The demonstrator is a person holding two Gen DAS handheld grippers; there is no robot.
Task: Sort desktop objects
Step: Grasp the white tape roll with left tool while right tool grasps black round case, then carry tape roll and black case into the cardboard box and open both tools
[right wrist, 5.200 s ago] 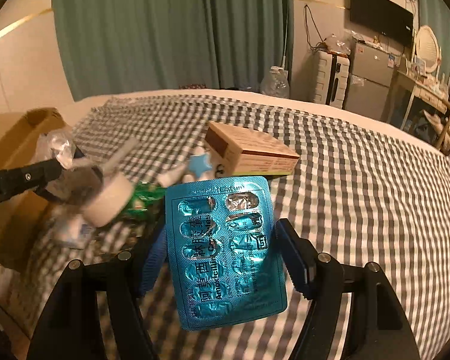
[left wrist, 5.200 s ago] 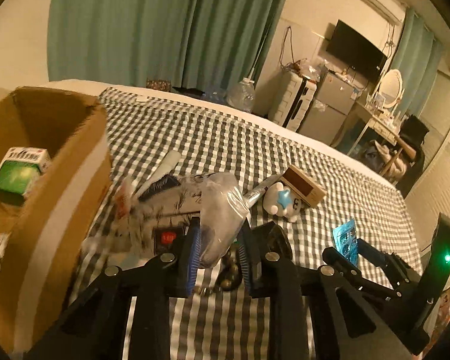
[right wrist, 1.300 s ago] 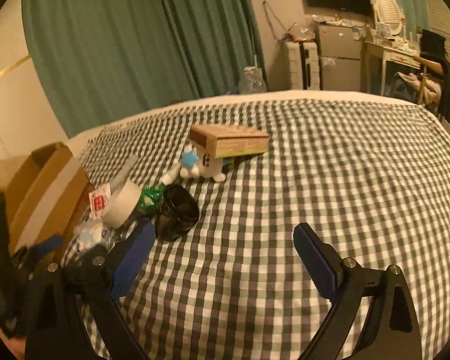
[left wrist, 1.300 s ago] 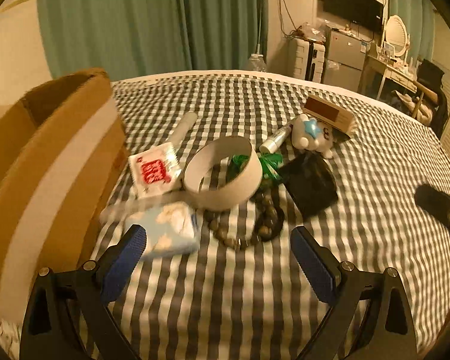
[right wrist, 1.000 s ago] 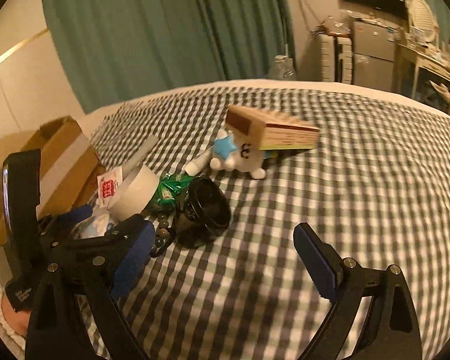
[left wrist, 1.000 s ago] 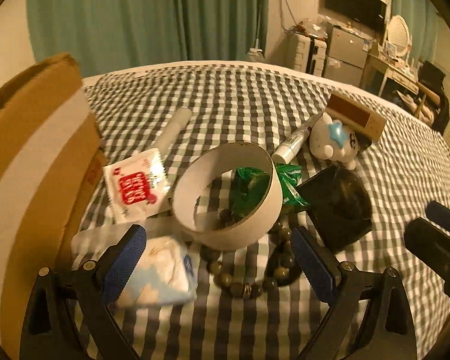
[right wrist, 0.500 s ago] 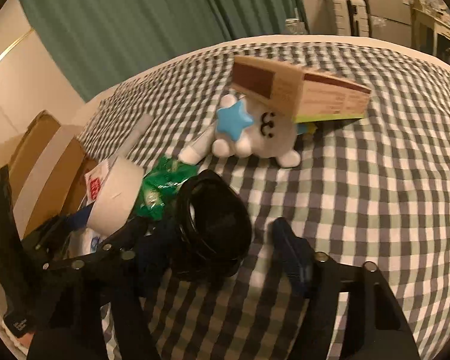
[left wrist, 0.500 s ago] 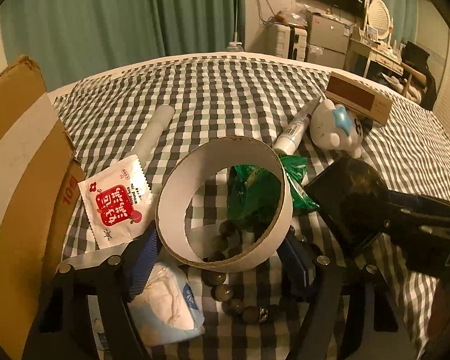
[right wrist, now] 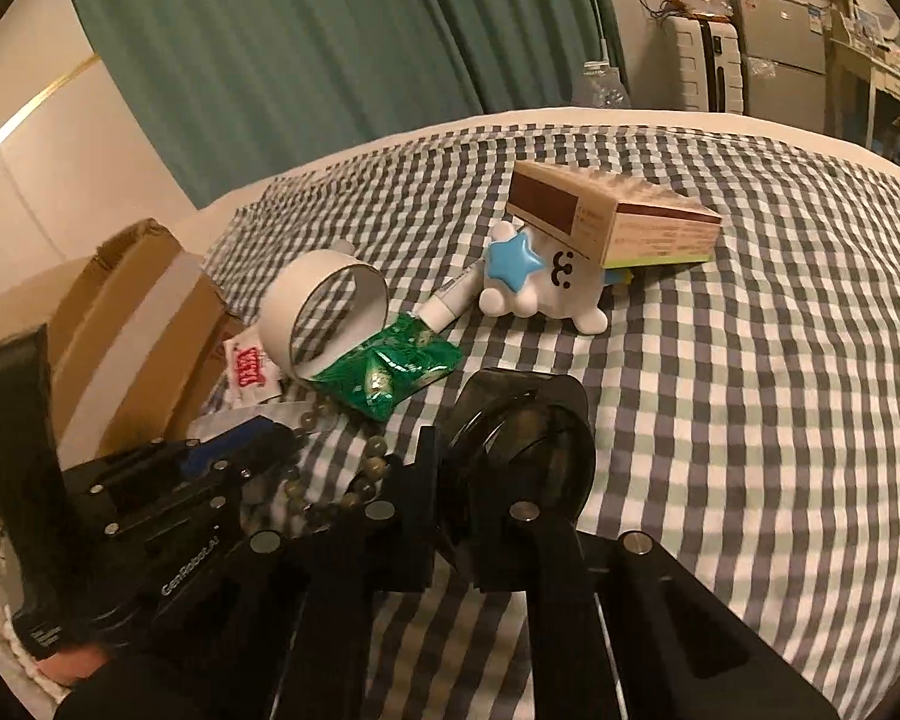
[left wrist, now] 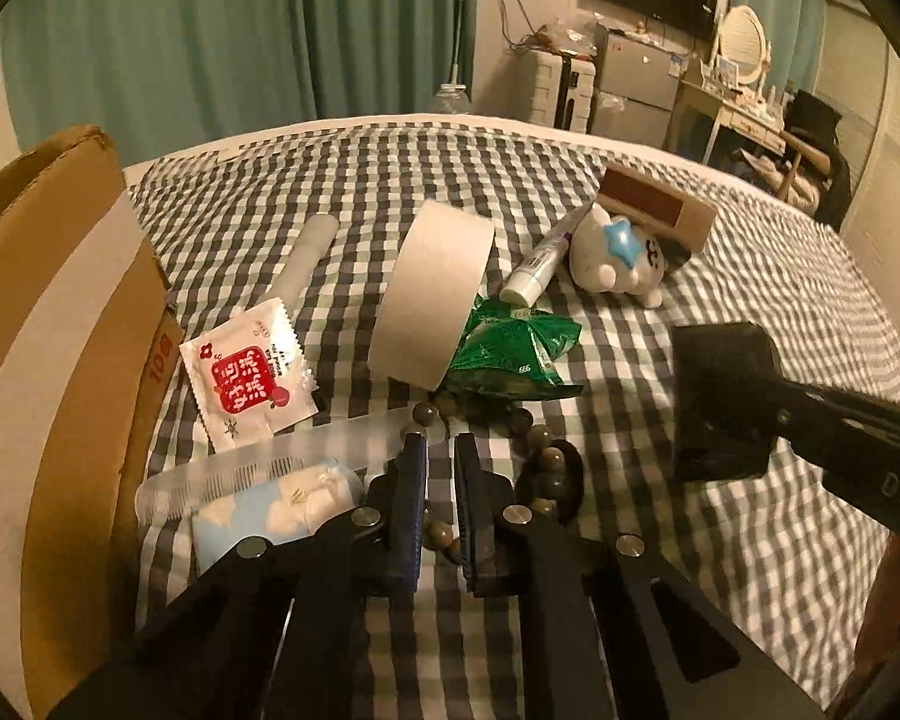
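- L gripper [left wrist: 439, 443]: jaws have just been closing and are down to a thin slit. A bead of the bead bracelet [left wrist: 547, 462] sits in the slit, and the rest of the strand curls off to its right on the checked cloth [left wrist: 750, 570].
- R gripper [right wrist: 450, 463]: jaws have just been closing and are now clamped on the near wall of the black round container [right wrist: 528, 438]. The container is tipped on its side with its open mouth twd the cam.
- From the L cam, the R gripper + container sit off to the right, apart from the bracelet.
- Just ahead of the L tips: green packet [left wrist: 510, 348], w/ the white tape roll [left wrist: 432, 300] standing on edge and leaning on it.
- Ahead-left of L: red/white sachet [left wrist: 246, 372].
- Directly left of L: clear comb [left wrist: 258, 468] lying across a blue/white tissue pack [left wrist: 270, 516].
- Far left of L: cardboard box [left wrist: 60, 330], w/ its wall right beside the sachet.
- Further ahead of L: white stick [left wrist: 309, 246].
- Ahead-right of L: small tube [left wrist: 534, 276] touching the white plush toy [left wrist: 618, 258]. The brown carton [left wrist: 660, 210] rests tilted on the toy.
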